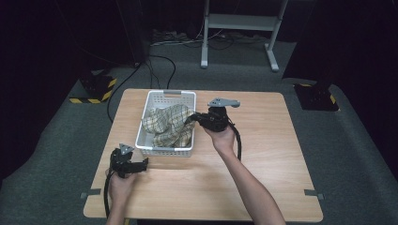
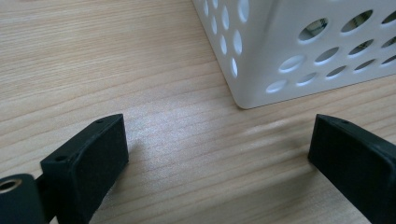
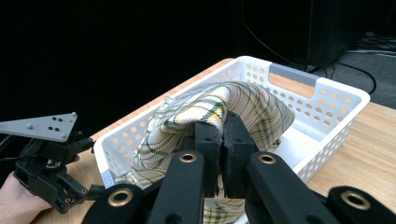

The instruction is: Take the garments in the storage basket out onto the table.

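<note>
So my right gripper (image 1: 193, 118) is clamped down on the plaid cloth (image 1: 170, 123), jaws pinched tight together with a fold of the fabric between them. In the right gripper view you can see that cloth (image 3: 219, 109) arching up over the black jaws, yellow-and-green check on cream, bunched into a hump. The rest of it sits inside the white basket (image 1: 157, 99), the perforated plastic one with a grey handle at the far end. The cloth fills most of the middle and near part of the basket, and the bit I'm holding is over the basket's right side.

My left gripper (image 1: 142, 164) is low at the near left part of the wooden table (image 1: 263, 168), just beside the basket's near left corner and not touching it. Its jaws are spread wide with nothing between them; in the left gripper view there's just bare wood grain between the two black pads, and the corner of the basket (image 2: 261, 70) with its oval holes sits right ahead.

The two grippers are well apart, one on each side of the basket.
</note>
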`<action>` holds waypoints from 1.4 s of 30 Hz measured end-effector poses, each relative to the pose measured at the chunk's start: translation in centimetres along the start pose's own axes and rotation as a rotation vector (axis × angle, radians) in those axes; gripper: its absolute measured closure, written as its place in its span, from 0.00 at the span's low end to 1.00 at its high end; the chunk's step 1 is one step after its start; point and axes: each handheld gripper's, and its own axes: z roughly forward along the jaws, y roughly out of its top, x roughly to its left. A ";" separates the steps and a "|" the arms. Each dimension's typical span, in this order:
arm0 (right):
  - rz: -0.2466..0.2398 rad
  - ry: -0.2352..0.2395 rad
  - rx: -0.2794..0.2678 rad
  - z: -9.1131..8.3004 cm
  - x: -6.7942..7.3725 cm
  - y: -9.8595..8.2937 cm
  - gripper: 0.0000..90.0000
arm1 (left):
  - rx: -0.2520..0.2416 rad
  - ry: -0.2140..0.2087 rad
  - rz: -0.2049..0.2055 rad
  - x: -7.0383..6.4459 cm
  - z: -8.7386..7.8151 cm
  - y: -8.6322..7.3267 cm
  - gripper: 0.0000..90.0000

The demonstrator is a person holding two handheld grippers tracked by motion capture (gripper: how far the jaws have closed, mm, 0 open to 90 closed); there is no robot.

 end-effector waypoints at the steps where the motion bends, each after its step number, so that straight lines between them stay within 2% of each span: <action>1: 0.000 0.000 0.000 0.0 0.0 0.0 0.97 | 0.000 0.000 0.000 0.0 0.0 0.0 0.05; 42: -0.014 -0.024 -0.059 -3.0 -0.6 1.6 0.97 | 0.000 0.000 0.001 0.0 0.0 0.0 0.05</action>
